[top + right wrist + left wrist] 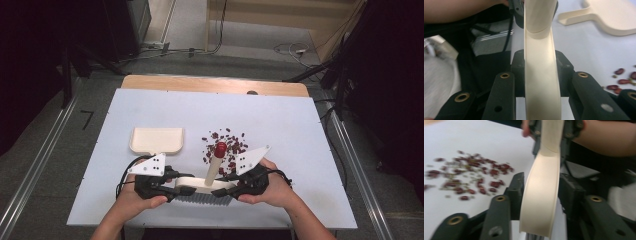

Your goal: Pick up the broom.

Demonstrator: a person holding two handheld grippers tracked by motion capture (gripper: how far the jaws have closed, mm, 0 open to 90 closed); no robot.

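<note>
A cream hand brush (206, 182) with grey bristles lies near the front of the table, its handle rising to a red tip (220, 147). Both grippers hold to its head from opposite ends. My left gripper (184, 188) has the cream head (541, 202) between its jaws, pads close beside it with a slight gap, so open. My right gripper (223, 189) is shut on the same head (541, 82), both pads against its sides. Red beans (227, 142) lie scattered just behind the brush, and also show in the left gripper view (469, 175).
A cream dustpan (156, 139) lies to the left of the beans, and its handle and pan (614, 17) lie beyond my right gripper. A white sheet (300, 125) covers the table, with a wooden strip along the far edge. Metal rails run along both sides.
</note>
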